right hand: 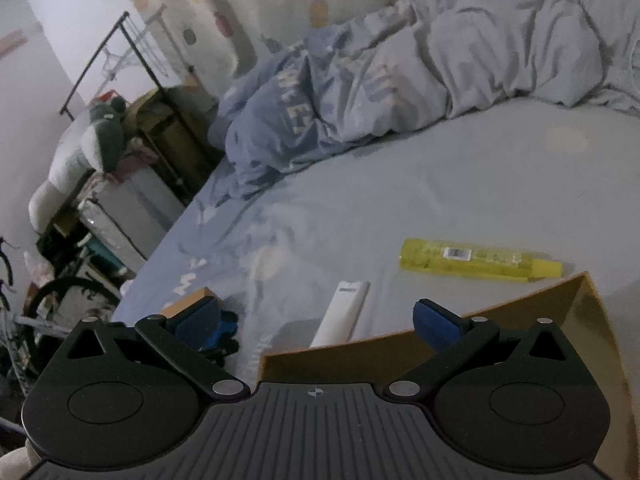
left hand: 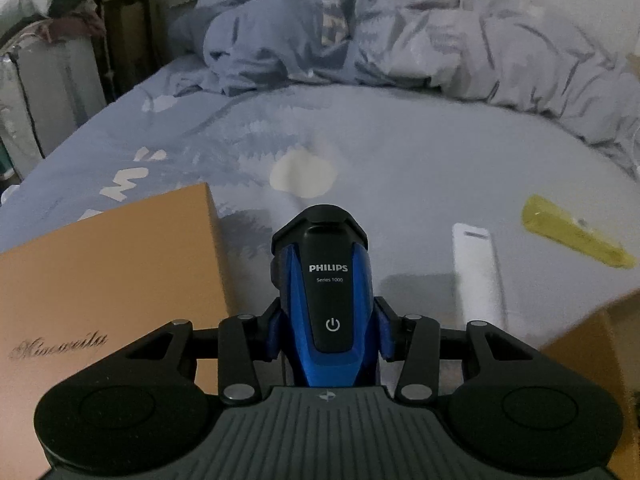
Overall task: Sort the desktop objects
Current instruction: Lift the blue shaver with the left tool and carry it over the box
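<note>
Blue bed sheet [left hand: 400, 152] below: left tongs [left hand: 326, 328] squeeze the blue-and-black plastic shaver [left hand: 326, 280]; right tongs [right hand: 316, 320] gape (empty). Slippery shaver might drop.

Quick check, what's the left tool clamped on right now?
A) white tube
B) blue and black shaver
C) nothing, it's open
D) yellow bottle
B: in the left wrist view the left tool has both pads pressed on the blue and black shaver, while the yellow bottle and white tube lie apart on the bed sheet.
</note>
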`<state>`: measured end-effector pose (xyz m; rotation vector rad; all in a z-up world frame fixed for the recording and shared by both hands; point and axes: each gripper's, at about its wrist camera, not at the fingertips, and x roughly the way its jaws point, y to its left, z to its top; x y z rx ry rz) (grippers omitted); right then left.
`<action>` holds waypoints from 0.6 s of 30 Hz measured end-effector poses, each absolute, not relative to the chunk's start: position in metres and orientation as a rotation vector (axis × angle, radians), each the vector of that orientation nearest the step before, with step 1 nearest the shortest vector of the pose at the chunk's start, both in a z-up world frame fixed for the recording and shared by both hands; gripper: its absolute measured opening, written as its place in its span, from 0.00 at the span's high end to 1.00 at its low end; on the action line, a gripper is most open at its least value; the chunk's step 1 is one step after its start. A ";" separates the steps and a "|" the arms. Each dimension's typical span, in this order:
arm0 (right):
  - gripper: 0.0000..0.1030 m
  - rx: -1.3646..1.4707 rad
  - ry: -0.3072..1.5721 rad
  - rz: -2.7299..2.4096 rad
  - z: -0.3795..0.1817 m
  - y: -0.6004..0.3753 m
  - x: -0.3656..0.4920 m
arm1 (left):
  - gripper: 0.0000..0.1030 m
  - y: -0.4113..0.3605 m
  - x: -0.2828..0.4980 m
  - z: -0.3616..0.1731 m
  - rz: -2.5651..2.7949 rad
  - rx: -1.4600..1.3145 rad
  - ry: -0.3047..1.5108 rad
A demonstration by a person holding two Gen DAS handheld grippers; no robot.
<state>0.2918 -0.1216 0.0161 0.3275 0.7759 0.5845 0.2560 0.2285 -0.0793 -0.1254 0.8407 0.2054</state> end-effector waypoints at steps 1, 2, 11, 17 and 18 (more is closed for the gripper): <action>0.00 0.324 0.769 0.582 0.020 -0.124 0.288 | 0.54 0.227 0.251 -0.075 0.203 -0.128 0.833; 0.00 0.321 0.762 0.580 0.024 -0.126 0.284 | 0.54 0.225 0.246 -0.070 0.199 -0.132 0.823; 0.00 0.324 0.692 0.577 0.060 -0.150 0.241 | 0.54 0.202 0.196 -0.028 0.152 -0.140 0.736; 0.00 0.312 0.650 0.569 0.080 -0.170 0.213 | 0.54 0.185 0.166 -0.001 0.116 -0.142 0.681; 0.00 0.311 0.643 0.565 0.083 -0.174 0.207 | 0.54 0.182 0.161 0.004 0.107 -0.142 0.671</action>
